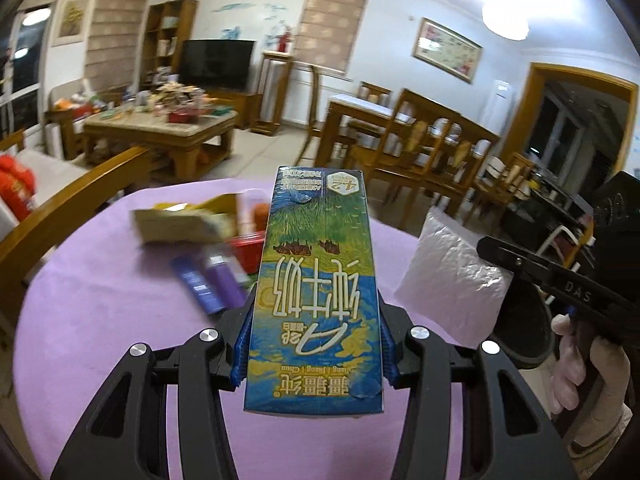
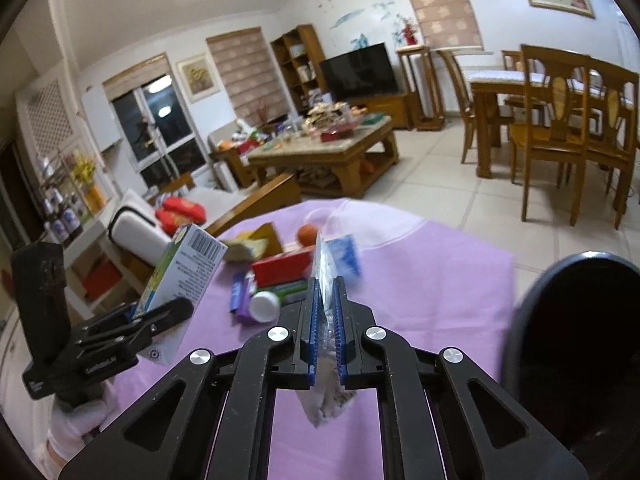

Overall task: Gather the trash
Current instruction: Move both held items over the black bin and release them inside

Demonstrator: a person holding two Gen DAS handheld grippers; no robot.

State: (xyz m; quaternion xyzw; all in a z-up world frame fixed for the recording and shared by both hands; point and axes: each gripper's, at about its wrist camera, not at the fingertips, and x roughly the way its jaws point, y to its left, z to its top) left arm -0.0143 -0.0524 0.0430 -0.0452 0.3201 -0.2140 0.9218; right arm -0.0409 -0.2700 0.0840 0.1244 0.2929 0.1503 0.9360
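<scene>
Both tongs are loaded and up off the table. Over on the left, the left gripper [image 1: 314, 344] has its blue pads [image 1: 245, 344] clamped on the flanks of a milk carton [image 1: 316, 292], the printed carton sticking out ahead of the jaws, upside-down print facing the camera. Beneath and beyond it, the purple tablecloth [image 1: 100, 320] carries a blurred heap: a yellowish crumpled wrapper [image 1: 180, 224], a red box [image 1: 250, 250], purple tubes [image 1: 212, 280], and from the right wrist view a white cap [image 2: 264, 306] and an orange [image 2: 306, 235].

Moving right, the right gripper [image 2: 326, 332] is squeezed nearly flat on a clear plastic bag [image 2: 326, 400], the film pinched thin between the pads, a blue-printed corner flapping above and the loose end dangling below. Seen from the left wrist view, that bag [image 1: 452, 276] hangs broad and slack beside the carton.

Looks like the carry-off stage, with the heap yet to be cleared. No bin is visible in either view. Doing it well means keeping the carton level so it doesn't pivot in the pads, and holding the pinch on that slippery film firm until it's over the receptacle.
</scene>
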